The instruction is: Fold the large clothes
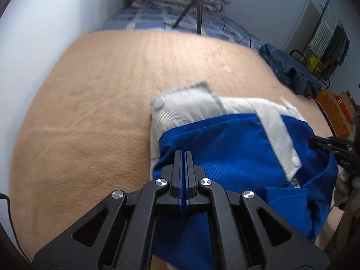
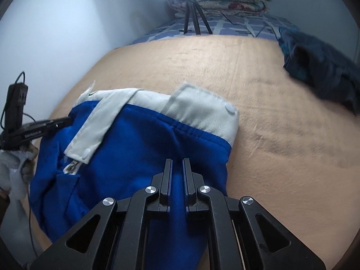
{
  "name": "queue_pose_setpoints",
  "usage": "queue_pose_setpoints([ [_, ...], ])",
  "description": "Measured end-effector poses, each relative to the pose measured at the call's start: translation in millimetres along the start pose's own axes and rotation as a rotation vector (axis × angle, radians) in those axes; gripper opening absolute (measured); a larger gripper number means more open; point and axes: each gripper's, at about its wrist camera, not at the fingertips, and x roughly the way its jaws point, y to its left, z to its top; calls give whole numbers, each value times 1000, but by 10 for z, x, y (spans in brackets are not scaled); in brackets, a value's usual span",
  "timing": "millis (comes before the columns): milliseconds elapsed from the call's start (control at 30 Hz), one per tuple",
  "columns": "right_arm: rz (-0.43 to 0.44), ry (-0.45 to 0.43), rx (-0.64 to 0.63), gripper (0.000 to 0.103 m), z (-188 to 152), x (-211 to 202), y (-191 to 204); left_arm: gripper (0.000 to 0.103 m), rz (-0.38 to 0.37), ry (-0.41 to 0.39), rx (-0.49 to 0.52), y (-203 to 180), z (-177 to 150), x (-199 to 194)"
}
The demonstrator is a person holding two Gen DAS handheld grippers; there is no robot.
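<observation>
Blue jacket (image 1: 236, 148) w/ grey collar (image 1: 186, 108) lies bunched on the tan blanket (image 1: 90, 112), toward its near edge. Left gripper (image 1: 185, 155): jaws pinched tight on a blue fold at the jacket's near hem. Right gripper (image 2: 177, 164): jaws narrow, a ridge of blue cloth between them, fingers (image 2: 167, 173) pressing both sides. Grey flap w/ white snap (image 2: 86, 151) lies across the jacket front, zipper (image 2: 72, 167) just below it. Dark clothes pile (image 2: 324, 74) at the blanket's far right edge, well apart from the jacket. Tripod (image 2: 193, 18) beyond the blanket.
</observation>
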Motion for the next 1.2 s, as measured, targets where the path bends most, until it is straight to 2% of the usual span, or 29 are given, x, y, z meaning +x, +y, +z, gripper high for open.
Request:
queue_pose_setpoints([
  [100, 13, -87, -50, 7, -51, -409, 97, 4, -8, -44, -5, 13, -22, -243],
  [200, 151, -164, -105, 7, -199, -807, 281, 4, -11, -74, 23, -19, -80, -448],
  [300, 242, -164, -188, 7, -302, -903, 549, 4, -10, -76, 49, -52, -160, -559],
  [400, 215, -130, -246, 7, -313, -731, 733, 5, -11, -65, 55, -70, -225, -600],
  [433, 201, -120, -242, 7, -299, -647, 746, 9, -11, -64, 55, -67, -239, -610],
  [533, 151, -91, -182, 7, -230, -409, 650, 35, -15, -75, 50, -40, -276, -657],
  [667, 108, -27, -85, 7, -303, -152, 409, 36, -38, -85, 17, 34, -276, -668],
  [800, 176, 31, 49, 7, -457, 9, 150, 36, -60, -70, -20, 94, -240, -590],
  [900, 168, 57, 39, 7, -417, -93, 134, 36, -108, -55, -89, 206, -220, -556],
  [933, 158, 55, 36, 7, -393, -159, 117, 42, -131, -46, -122, 257, -210, -544],
  [967, 167, 41, 37, 11, -373, -242, 82, 58, -156, -38, -151, 297, -206, -533],
  [1033, 178, 1, 44, 34, -335, -405, -2, 73, -227, -25, -238, 429, -203, -500],
  [1067, 165, -26, 51, 56, -323, -490, -61, 73, -253, -24, -266, 476, -202, -486],
  [1100, 149, -56, 57, 71, -311, -563, -116, 73, -279, -16, -296, 535, -198, -457],
  [1167, 123, -93, 60, 80, -296, -654, -214, 73, -315, 11, -351, 630, -199, -383],
  [1200, 116, -95, 63, 81, -284, -664, -266, 73, -335, 24, -379, 676, -208, -339],
])
